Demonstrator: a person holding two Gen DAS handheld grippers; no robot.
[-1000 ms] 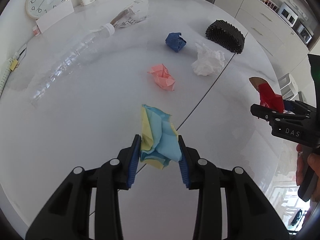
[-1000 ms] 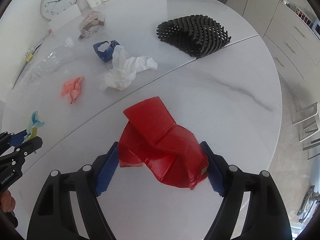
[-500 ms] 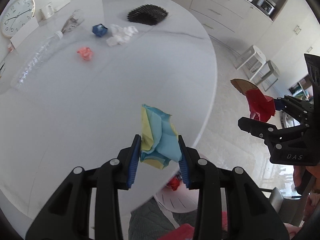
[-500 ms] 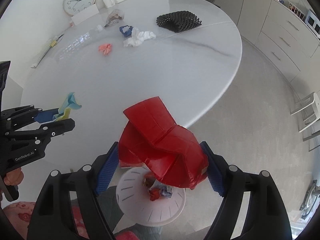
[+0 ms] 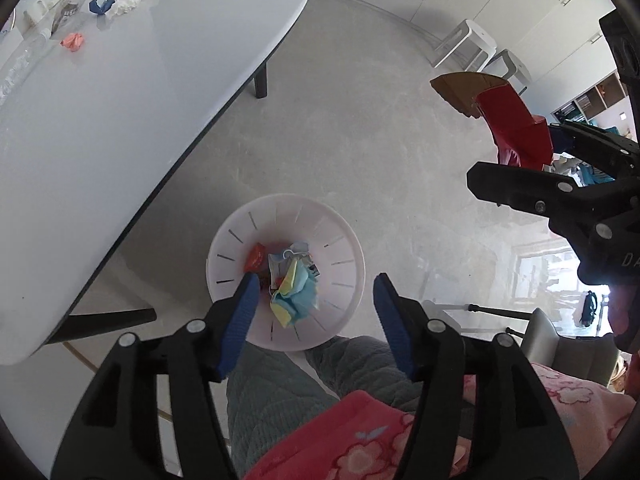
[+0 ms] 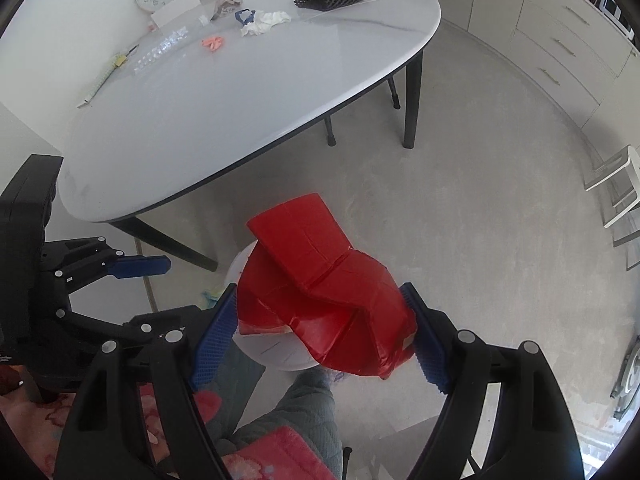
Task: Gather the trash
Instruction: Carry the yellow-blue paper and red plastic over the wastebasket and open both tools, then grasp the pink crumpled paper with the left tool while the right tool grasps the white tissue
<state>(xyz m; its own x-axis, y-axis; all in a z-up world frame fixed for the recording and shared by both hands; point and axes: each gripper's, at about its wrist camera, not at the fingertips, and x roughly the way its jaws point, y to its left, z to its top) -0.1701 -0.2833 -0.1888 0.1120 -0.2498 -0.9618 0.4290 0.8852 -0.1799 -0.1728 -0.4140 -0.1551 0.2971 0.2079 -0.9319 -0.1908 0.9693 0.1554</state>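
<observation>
Both wrist cameras look steeply down from above the floor; they share the bin (image 5: 344, 236) (image 6: 276, 354) close below and the worktop's (image 5: 120, 92) (image 6: 240, 92) near edge.

Each hand-held gripper — left (image 5: 314, 304), right (image 6: 320, 332) — is black plastic with silver screw heads and ribbed blue pads (image 5: 240, 320); white lettering marks their sides. The person wears grey-green quilted trousers (image 5: 272, 400) and a pink, flower-printed top (image 5: 360, 440).
</observation>
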